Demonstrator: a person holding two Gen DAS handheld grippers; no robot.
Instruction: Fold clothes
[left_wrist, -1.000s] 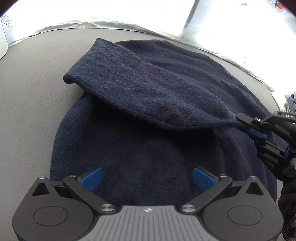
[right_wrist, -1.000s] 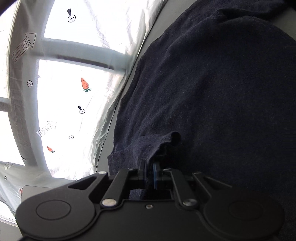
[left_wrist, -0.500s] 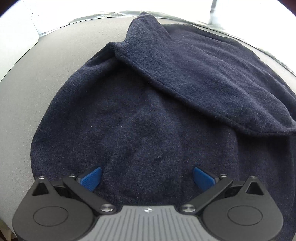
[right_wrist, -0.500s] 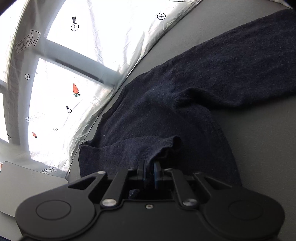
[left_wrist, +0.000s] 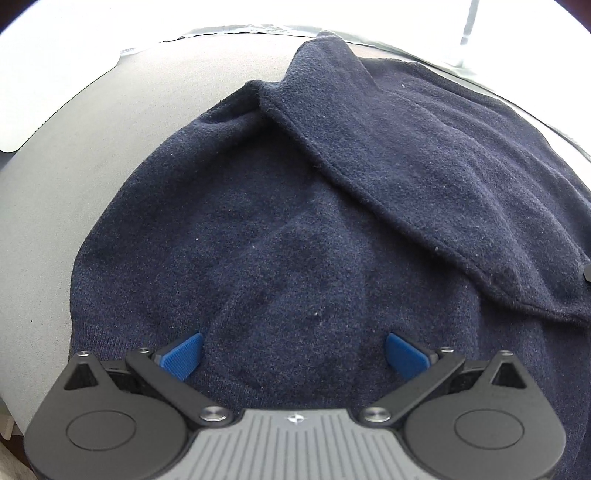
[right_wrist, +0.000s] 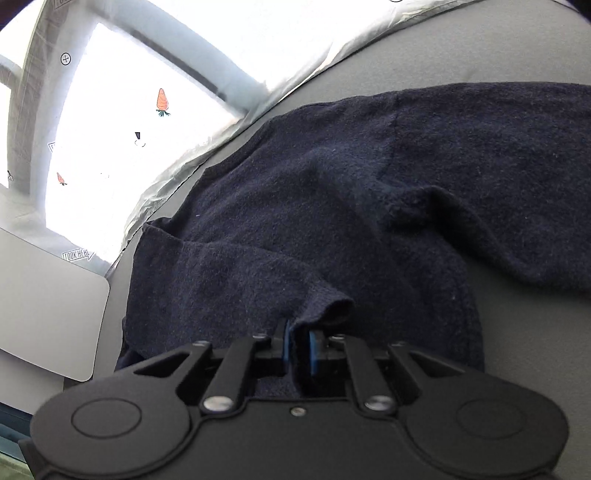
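Note:
A dark navy knitted garment (left_wrist: 314, 229) lies on a grey table (left_wrist: 110, 122). One part is folded over it, its hem (left_wrist: 369, 195) running diagonally from upper middle to the right. My left gripper (left_wrist: 293, 352) is open and empty, its blue pads (left_wrist: 183, 354) spread just above the garment's near part. My right gripper (right_wrist: 298, 345) is shut on a raised edge of the garment (right_wrist: 325, 306). The rest of the cloth (right_wrist: 369, 206) spreads ahead of it in the right wrist view, with a sleeve (right_wrist: 517, 147) reaching to the right.
A white printed sheet with carrots (right_wrist: 161, 101) lies beyond the table's far edge. A pale flat board (right_wrist: 48, 306) sits at the left in the right wrist view. Bare grey tabletop (right_wrist: 535, 332) shows to the right.
My right gripper has carried the pinched edge across, so the folded part has swung from left toward the right. The left gripper stayed open, moving closer over the garment's near part.

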